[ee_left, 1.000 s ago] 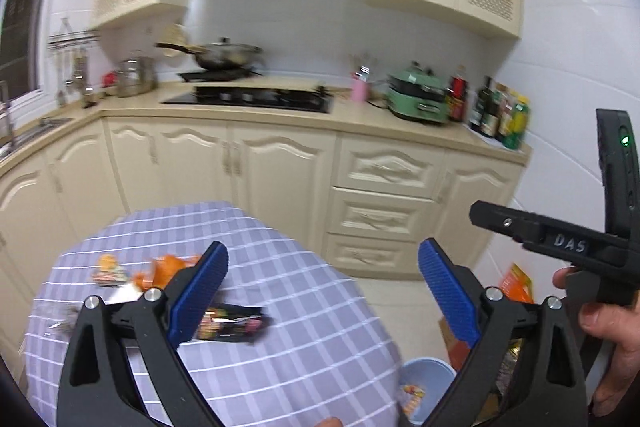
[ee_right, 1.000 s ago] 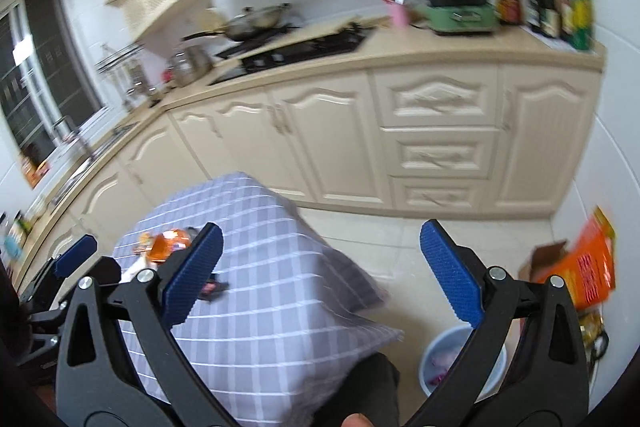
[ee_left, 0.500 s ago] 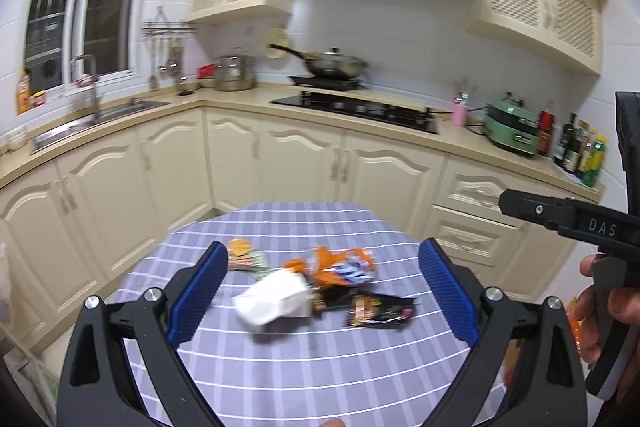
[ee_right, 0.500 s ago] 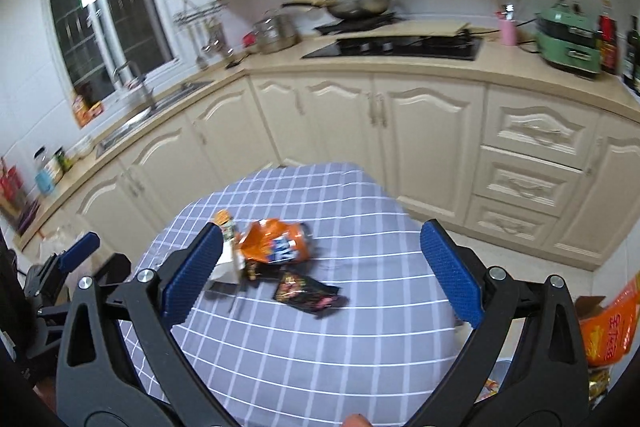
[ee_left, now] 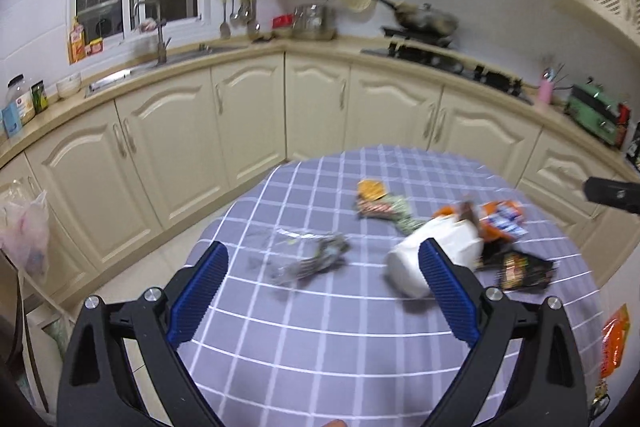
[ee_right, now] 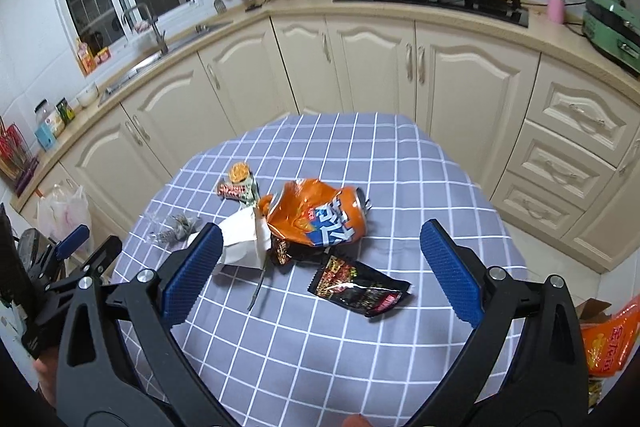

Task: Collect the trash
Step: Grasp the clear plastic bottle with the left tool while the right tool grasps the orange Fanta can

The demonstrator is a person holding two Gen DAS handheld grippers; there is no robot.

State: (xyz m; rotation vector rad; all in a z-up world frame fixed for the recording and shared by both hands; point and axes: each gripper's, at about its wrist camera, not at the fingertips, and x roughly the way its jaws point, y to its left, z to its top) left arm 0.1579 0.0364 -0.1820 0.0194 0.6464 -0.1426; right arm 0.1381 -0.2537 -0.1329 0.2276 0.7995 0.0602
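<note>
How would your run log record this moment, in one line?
stage: approach | left gripper: open, empty | right gripper: open, empty | trash on table: untouched

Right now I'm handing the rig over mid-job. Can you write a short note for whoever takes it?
Left gripper: open, empty, above the near side of the table.
Right gripper: open, empty, also above the table.
Trash on the checked cloth: orange chip bag, black wrapper, white paper cup on its side, grey crumpled wrapper, small snack wrappers farther back.
Done: nothing picked up in these views.
Left: all of it. No bin shows in these views.
</note>
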